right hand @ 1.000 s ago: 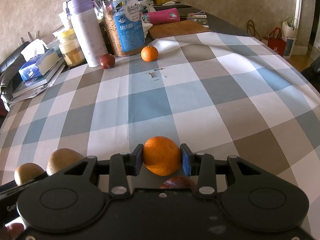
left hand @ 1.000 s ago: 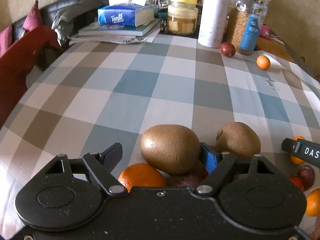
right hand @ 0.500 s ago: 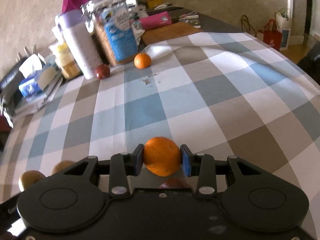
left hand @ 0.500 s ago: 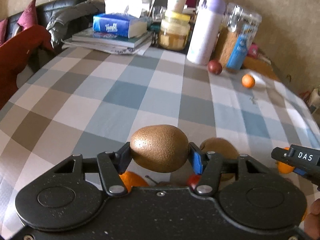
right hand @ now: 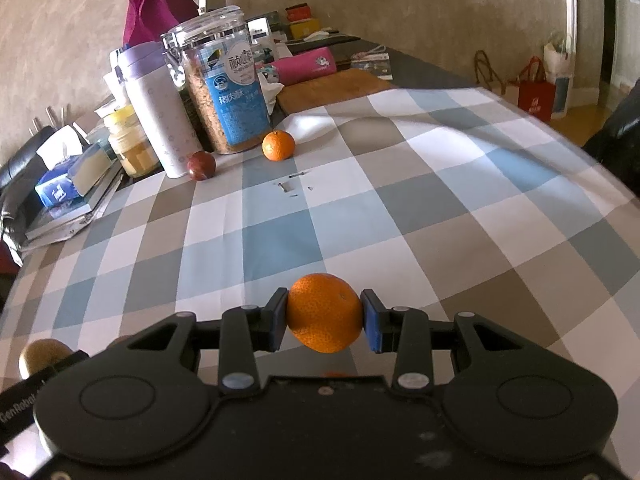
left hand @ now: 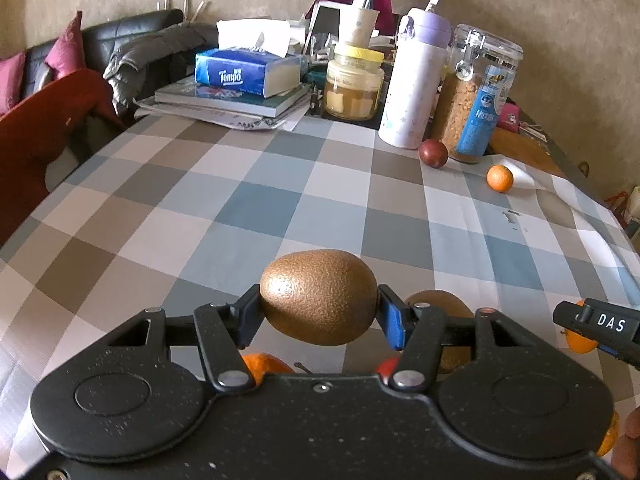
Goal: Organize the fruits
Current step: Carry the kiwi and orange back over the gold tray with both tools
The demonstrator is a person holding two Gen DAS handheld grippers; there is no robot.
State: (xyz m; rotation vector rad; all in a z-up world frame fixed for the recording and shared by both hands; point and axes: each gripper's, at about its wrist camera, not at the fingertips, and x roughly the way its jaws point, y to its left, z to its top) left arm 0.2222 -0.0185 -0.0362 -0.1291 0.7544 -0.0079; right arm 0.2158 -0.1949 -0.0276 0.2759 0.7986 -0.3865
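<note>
My left gripper (left hand: 318, 316) is shut on a brown kiwi (left hand: 319, 297), held above the checked tablecloth (left hand: 248, 208). Behind its right finger lies a second kiwi (left hand: 438, 304); an orange (left hand: 262, 364) and a red fruit (left hand: 390, 366) peek out under the jaws. My right gripper (right hand: 324, 320) is shut on a small orange (right hand: 325, 312), lifted over the cloth (right hand: 400, 208). A kiwi (right hand: 40, 354) shows at that view's lower left. Far off, a dark red plum (left hand: 433, 153) (right hand: 201, 165) and another orange (left hand: 499, 178) (right hand: 278, 145) rest by the jars.
Along the table's far edge stand a white and purple flask (left hand: 414, 80), a clear cereal jar (left hand: 476, 96), a yellow-lidded jar (left hand: 354, 82), and a tissue box on books (left hand: 244, 74). A red chair (left hand: 36, 128) and dark sofa are at left. The other gripper's tip (left hand: 600, 326) shows at right.
My left gripper's jaws closed on the kiwi and lifted it off the fruit pile, tilting up. The right gripper kept its grip on the orange and tilted up slightly.
</note>
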